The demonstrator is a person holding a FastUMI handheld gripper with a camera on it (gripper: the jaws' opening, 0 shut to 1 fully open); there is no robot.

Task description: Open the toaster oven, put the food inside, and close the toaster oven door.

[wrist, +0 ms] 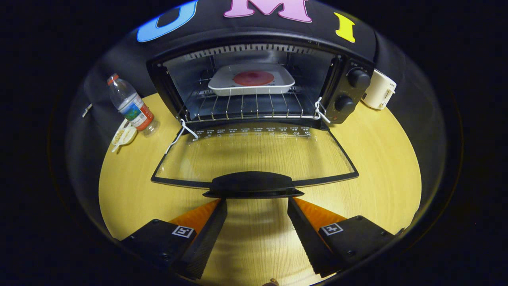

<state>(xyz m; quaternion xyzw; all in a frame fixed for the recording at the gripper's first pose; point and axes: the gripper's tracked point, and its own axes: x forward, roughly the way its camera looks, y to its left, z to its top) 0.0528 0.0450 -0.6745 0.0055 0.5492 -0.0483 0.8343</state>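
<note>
A black toaster oven (353, 91) stands on the wooden table with its glass door (254, 155) folded down flat toward me. Inside, on the wire rack (246, 109), rests a white square tray (224, 88) holding a round red piece of food (253, 78). The door's black handle (253, 184) lies just ahead of my fingertips. My gripper (257, 202) is open, its two fingers spread wide on either side below the handle, with only bare tabletop between them.
A clear plastic water bottle (133, 106) with a red cap stands left of the oven, beside a small packet (124, 135). A white appliance (380, 94) sits to the right of the oven. The round wooden table (381, 167) extends around the door.
</note>
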